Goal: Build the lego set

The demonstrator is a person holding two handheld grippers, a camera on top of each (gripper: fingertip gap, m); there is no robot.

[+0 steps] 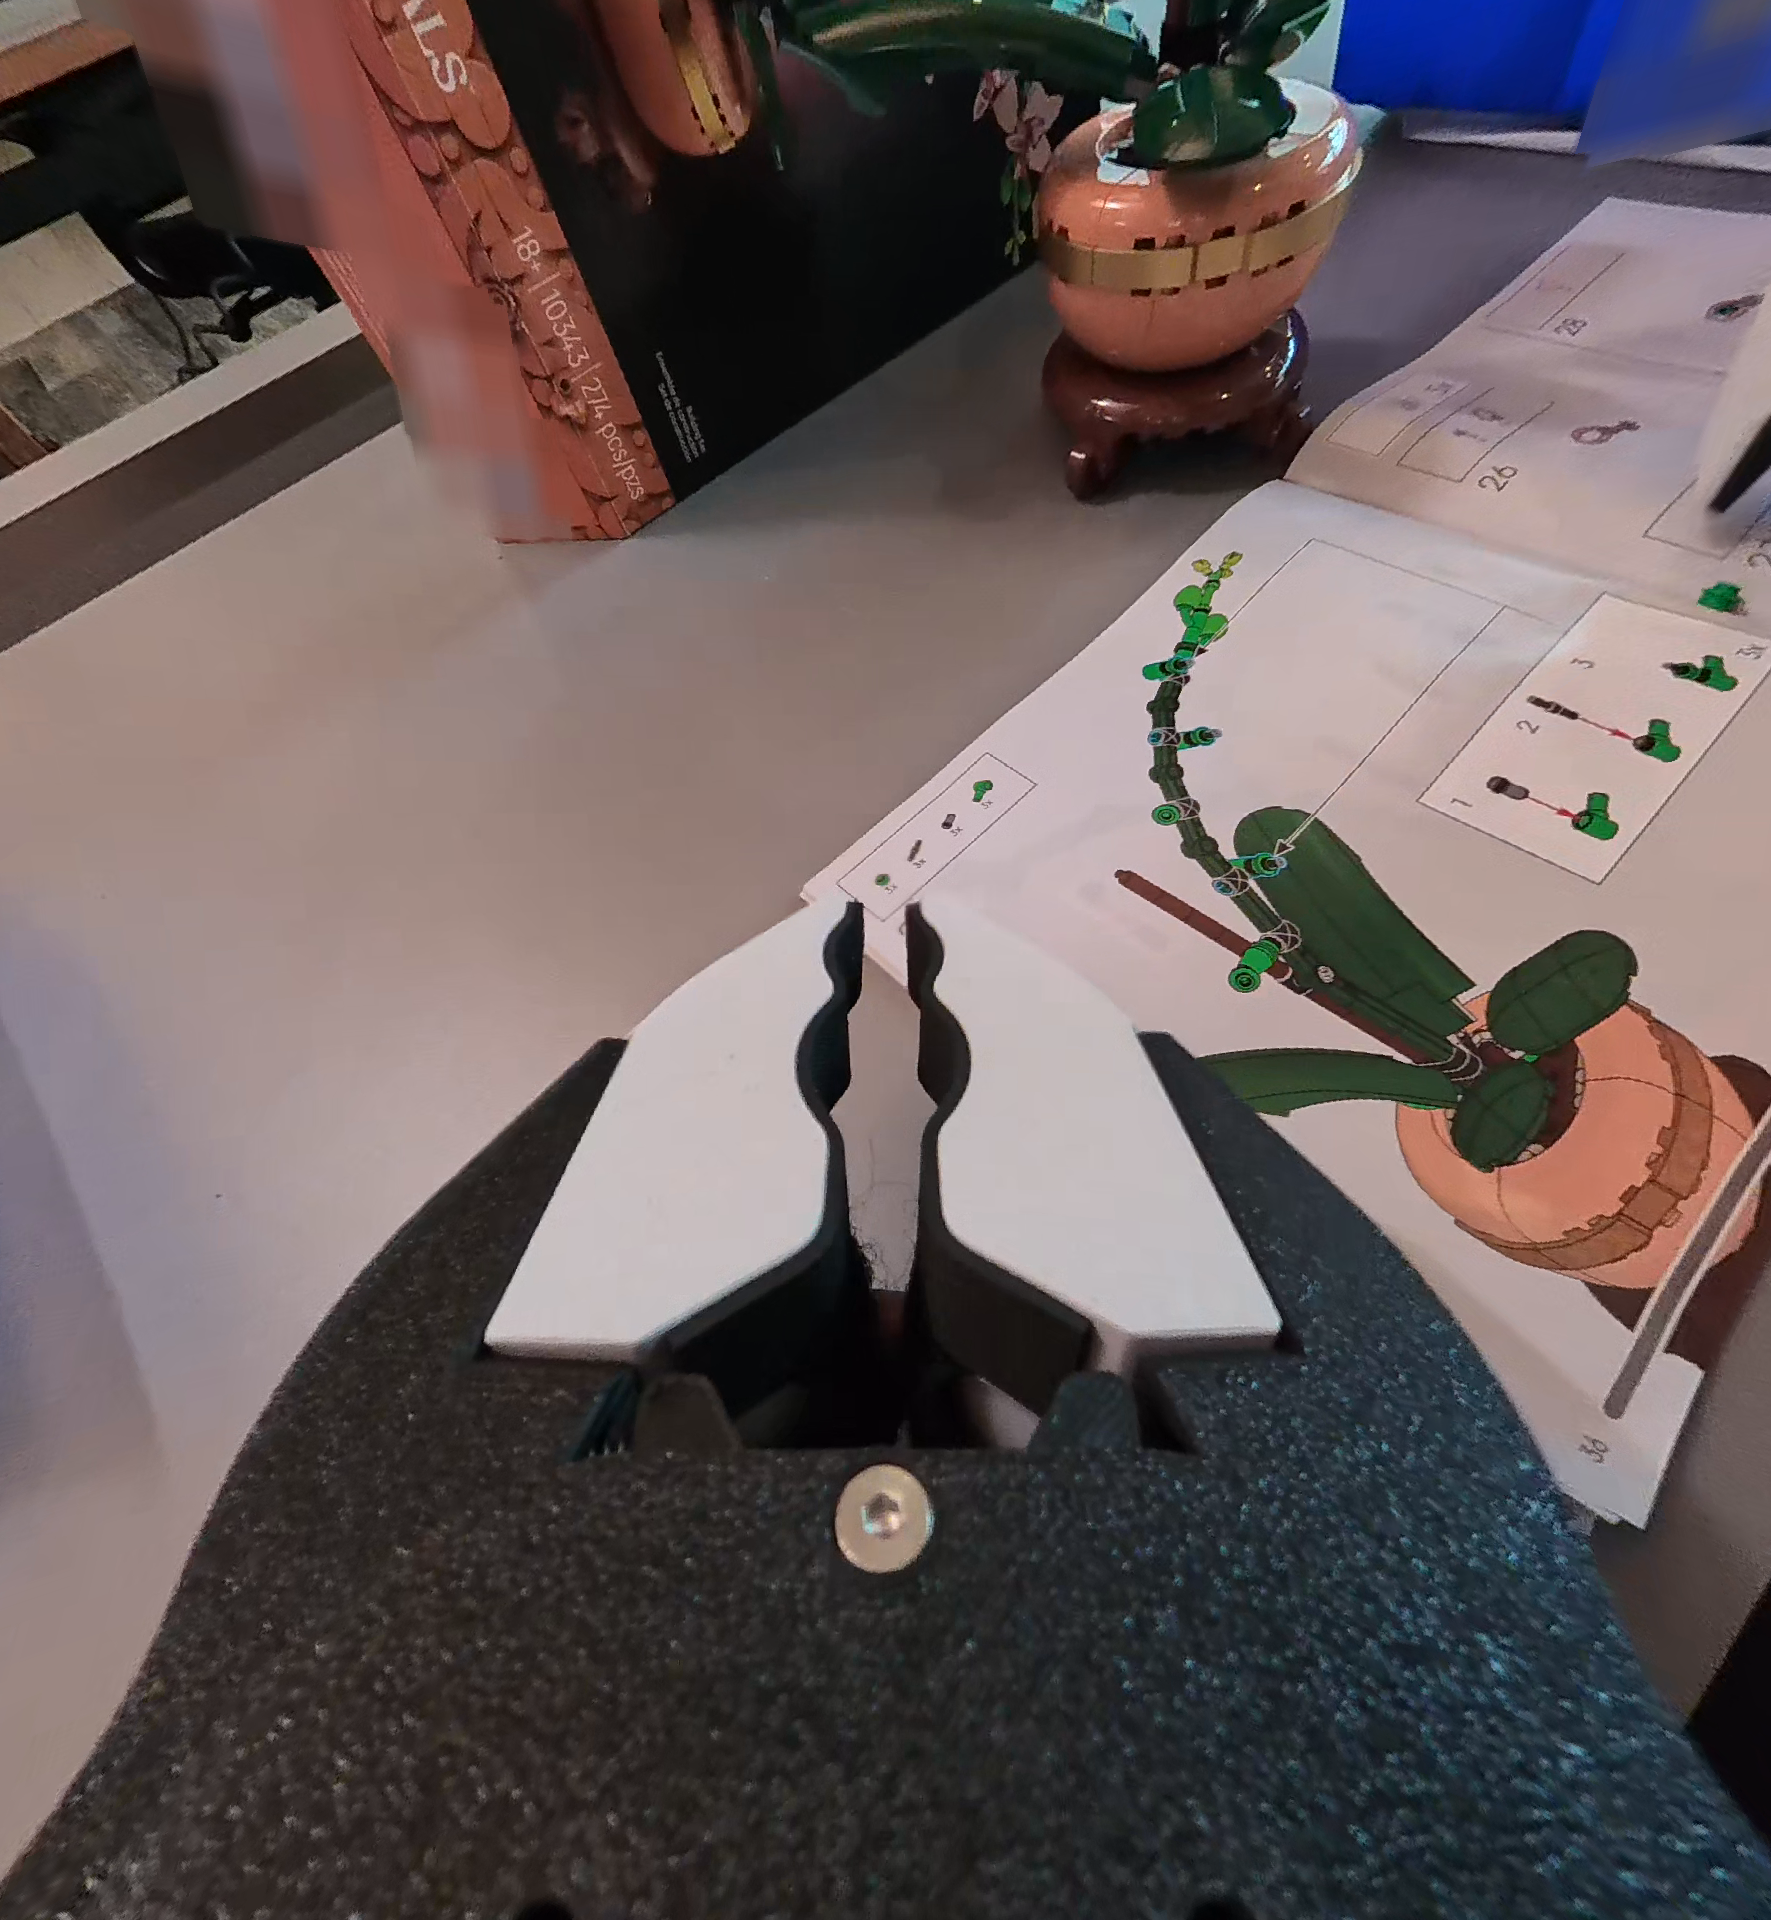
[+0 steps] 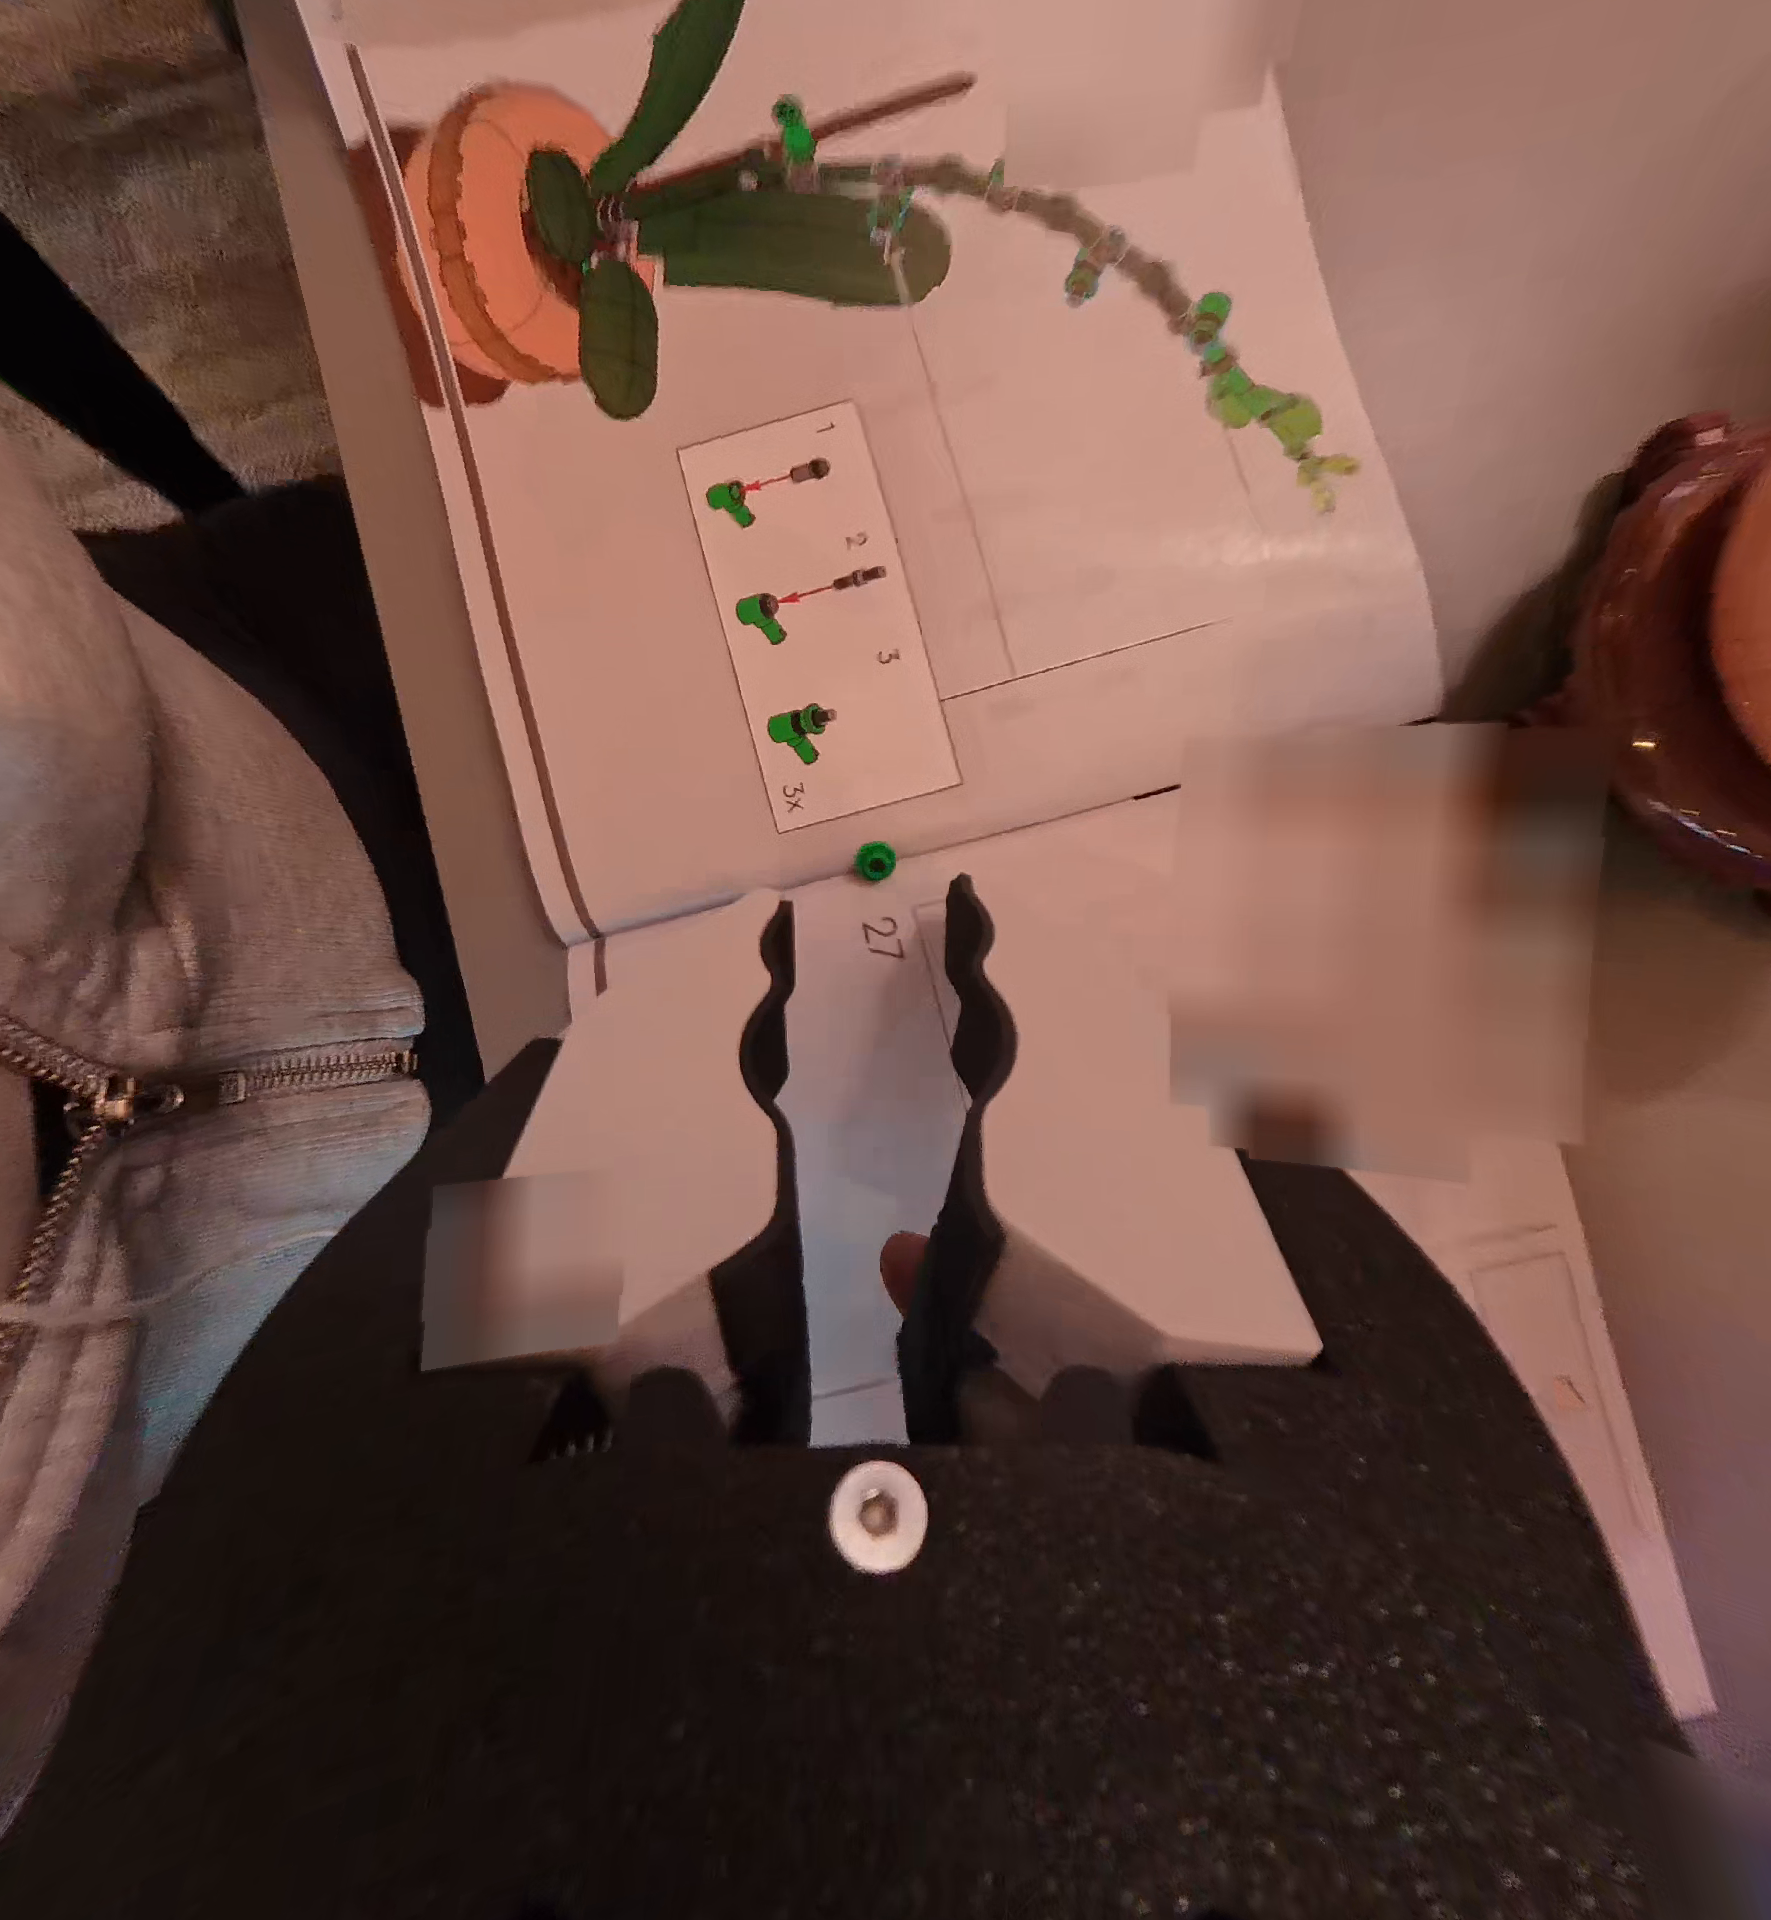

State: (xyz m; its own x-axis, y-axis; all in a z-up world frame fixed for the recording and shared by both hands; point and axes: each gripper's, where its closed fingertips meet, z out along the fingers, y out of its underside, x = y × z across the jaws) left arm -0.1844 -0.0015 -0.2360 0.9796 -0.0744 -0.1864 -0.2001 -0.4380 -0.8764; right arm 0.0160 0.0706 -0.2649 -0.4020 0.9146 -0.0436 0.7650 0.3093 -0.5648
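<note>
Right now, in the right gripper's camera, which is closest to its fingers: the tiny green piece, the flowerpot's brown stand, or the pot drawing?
1. Tiny green piece: just past the right gripper, on the booklet's fold.
2. Brown stand: off to the right.
3. Pot drawing: far upper left on the page.

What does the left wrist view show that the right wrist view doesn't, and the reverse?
Only the left wrist view shows the product box, the whole pink pot model with its green leaves, and the left gripper, nearly closed on nothing.

Only the right wrist view shows a person's grey zipped jacket and the right gripper's open, bare pads.

Both show the open instruction booklet, the small green piece in its fold, and the pot's brown stand.
</note>
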